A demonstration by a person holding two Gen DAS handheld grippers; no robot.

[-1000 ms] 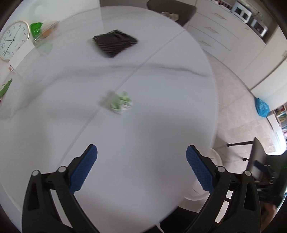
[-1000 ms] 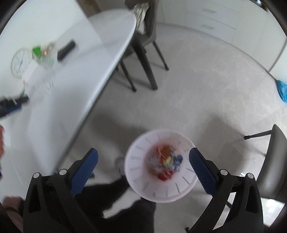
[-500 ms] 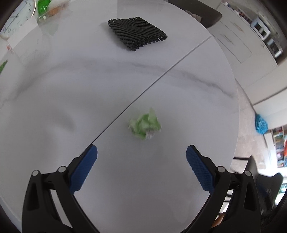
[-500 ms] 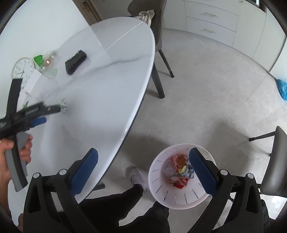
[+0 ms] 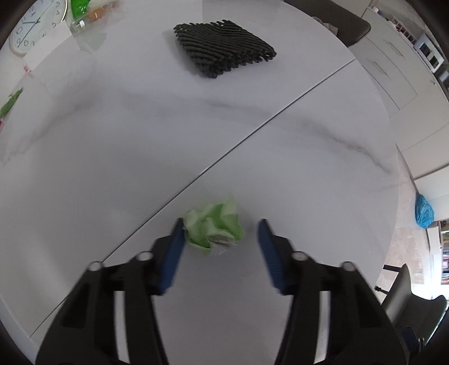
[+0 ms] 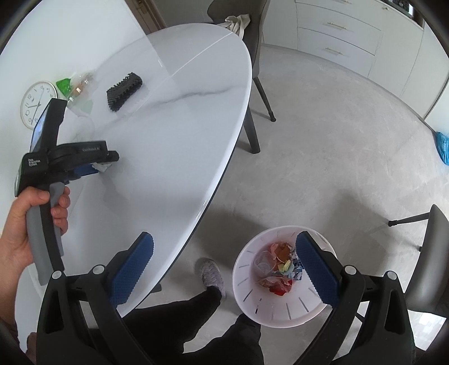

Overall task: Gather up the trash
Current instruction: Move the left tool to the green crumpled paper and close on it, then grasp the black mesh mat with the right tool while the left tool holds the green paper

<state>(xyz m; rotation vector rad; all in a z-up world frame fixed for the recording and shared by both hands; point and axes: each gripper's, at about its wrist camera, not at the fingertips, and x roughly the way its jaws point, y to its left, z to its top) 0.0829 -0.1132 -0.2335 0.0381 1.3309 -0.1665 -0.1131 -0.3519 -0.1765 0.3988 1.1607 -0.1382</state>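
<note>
The left gripper (image 5: 220,234) points steeply down at a white marble-look table (image 5: 140,146), and its jaws are closing around a crumpled wad of green paper (image 5: 214,226) that lies on the tabletop just beside the seam running across the surface. The left blue pad (image 5: 174,250) is at the wad's edge and may already be touching it, though motion blur makes that hard to settle; the right pad stands clear of the paper with bare table between them. So the wad sits between the fingers, not yet clamped.

Farther back on the table lies a folded black mesh mat (image 5: 224,47), and at the far edge a round wall clock (image 5: 36,25) lies flat next to a clear bag (image 5: 89,16) with something green and orange inside.

From the right wrist view, the same left gripper (image 6: 96,168) appears low over the table, held by the person's left hand (image 6: 31,221) on its grey handle, with a pale scrap of the wad just visible at its tip. The right gripper (image 6: 224,261) hangs wide open and empty over the floor beside the table's edge. Below it stands a white slotted wastebasket (image 6: 252,303) holding red, orange, yellow and blue scraps (image 6: 280,266). The person's dark trouser legs and a grey shoe (image 6: 210,273) are next to the basket. Dark chairs (image 6: 247,31) stand around the table, and white drawers line the far wall.
</note>
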